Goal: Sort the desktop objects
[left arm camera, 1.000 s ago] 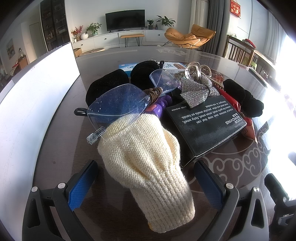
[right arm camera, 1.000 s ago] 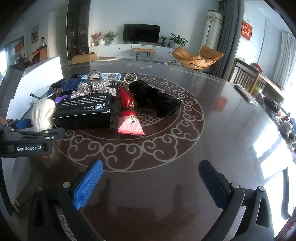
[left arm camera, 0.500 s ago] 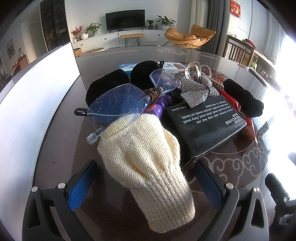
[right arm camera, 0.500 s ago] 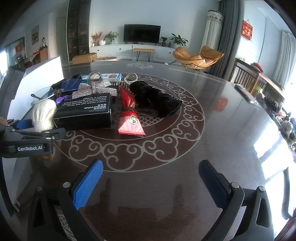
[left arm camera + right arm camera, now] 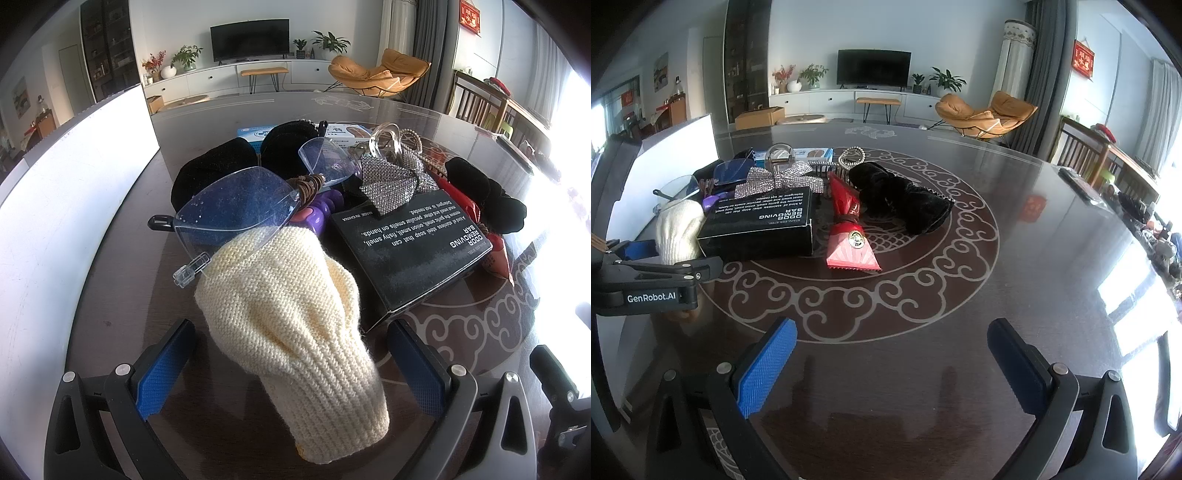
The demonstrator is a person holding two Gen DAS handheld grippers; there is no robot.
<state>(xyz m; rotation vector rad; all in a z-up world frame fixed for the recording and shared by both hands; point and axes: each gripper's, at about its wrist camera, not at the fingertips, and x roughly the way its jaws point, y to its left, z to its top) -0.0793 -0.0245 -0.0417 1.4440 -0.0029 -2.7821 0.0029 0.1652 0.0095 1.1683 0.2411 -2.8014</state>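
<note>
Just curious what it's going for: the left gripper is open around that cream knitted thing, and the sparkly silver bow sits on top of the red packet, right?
Not quite. The left gripper is open around the cream knitted piece, but the silver bow rests on the far edge of the black box, not on the red packet beside it. The right wrist view shows this.

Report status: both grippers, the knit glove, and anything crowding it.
Left gripper open, straddling cream knit glove, not clamped. Right gripper open, empty over bare table. Glasses lie on the glove's far end; black box close alongside.
</note>
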